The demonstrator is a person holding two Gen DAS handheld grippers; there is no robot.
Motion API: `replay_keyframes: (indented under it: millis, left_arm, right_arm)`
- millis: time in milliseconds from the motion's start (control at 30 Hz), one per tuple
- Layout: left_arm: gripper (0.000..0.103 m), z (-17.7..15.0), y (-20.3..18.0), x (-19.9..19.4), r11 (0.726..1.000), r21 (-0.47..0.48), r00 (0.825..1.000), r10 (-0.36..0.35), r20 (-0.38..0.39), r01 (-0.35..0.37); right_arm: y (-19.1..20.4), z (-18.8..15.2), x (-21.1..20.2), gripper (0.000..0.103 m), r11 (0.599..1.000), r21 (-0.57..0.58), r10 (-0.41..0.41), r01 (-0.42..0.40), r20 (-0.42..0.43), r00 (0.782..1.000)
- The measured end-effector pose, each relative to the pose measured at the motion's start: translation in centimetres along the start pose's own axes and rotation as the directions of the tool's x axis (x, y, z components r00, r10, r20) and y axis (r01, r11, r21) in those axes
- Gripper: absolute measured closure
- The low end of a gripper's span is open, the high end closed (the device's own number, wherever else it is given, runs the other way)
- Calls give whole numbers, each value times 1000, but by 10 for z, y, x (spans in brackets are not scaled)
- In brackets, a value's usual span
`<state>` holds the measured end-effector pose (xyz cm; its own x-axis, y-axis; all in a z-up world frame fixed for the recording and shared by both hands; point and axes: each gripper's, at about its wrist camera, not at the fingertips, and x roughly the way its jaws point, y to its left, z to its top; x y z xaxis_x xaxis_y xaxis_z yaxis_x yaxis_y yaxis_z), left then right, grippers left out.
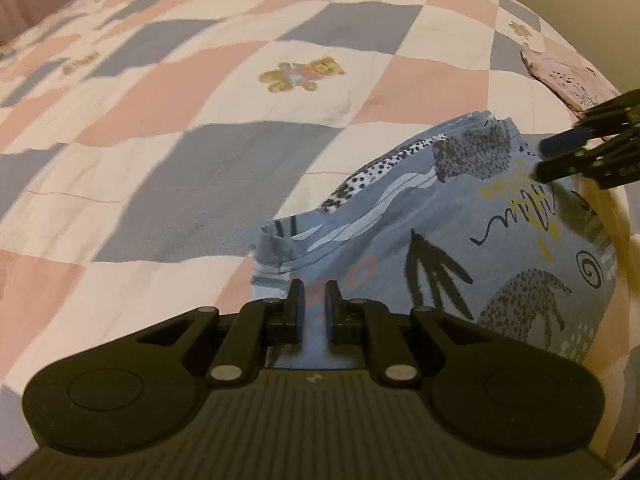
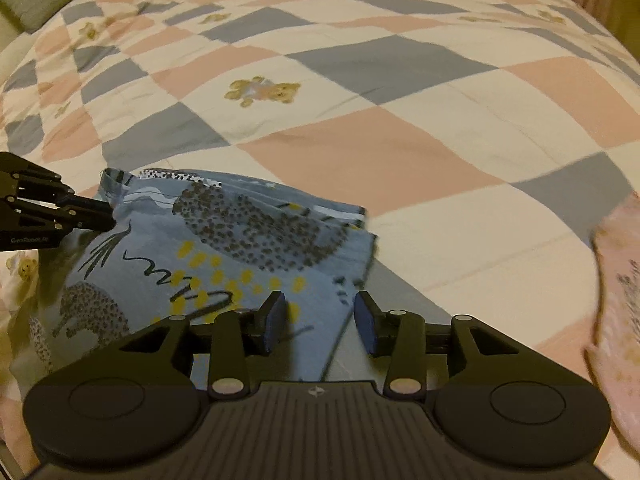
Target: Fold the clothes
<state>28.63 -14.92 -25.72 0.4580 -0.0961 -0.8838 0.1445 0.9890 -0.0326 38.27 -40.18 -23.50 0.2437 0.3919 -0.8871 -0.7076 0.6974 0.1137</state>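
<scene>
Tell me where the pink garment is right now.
The pink garment lies on the checkered quilt at the right edge of the right wrist view, apart from the blue patterned garment; the left wrist view shows it far right.

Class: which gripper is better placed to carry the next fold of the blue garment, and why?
Left. The left gripper is pinched on the blue garment; the right gripper is open, with cloth between its jaws but ungripped.

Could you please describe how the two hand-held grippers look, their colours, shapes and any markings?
Both are matte black plastic. The left hand-held gripper and the right hand-held gripper each have a ribbed body, two round caps, jointed linkage arms with silver pins, and dark blue finger pads. A small white logo sits on the left one's side.
</scene>
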Motion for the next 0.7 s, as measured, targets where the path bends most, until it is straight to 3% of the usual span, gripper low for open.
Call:
replay_keyframes:
  millis: [200,267,400,500,600,700]
  left_arm:
    - [85,-32,-16,-50,994,100,996,45,82,-53]
    - [74,-50,-32,-69,988,154,991,2,136,-23]
    - [72,-75,-68,-81,966,246,985,-111,131,76]
    - [72,-86,-78,-65,964,254,990,-109,87,84]
    - [69,-91,-53,-51,984,132,991,-126,53,118]
    - [76,-91,-39,-57,985,154,995,-86,46,78]
  right_arm:
    - [45,-36,-34,60,980,-193,46,-48,-12,999]
    - [66,-51,-39,60,963,-252,89,-93,-29,996]
    - [96,-65,-31,61,948,-248,191,-200,-60,980]
    - [101,-69,-18,61,952,-247,169,-181,-70,983]
    - [84,-75,-15,61,953,-273,113,-131,-81,990]
    - [62,-81,-26,55,964,-262,33,-52,-76,997]
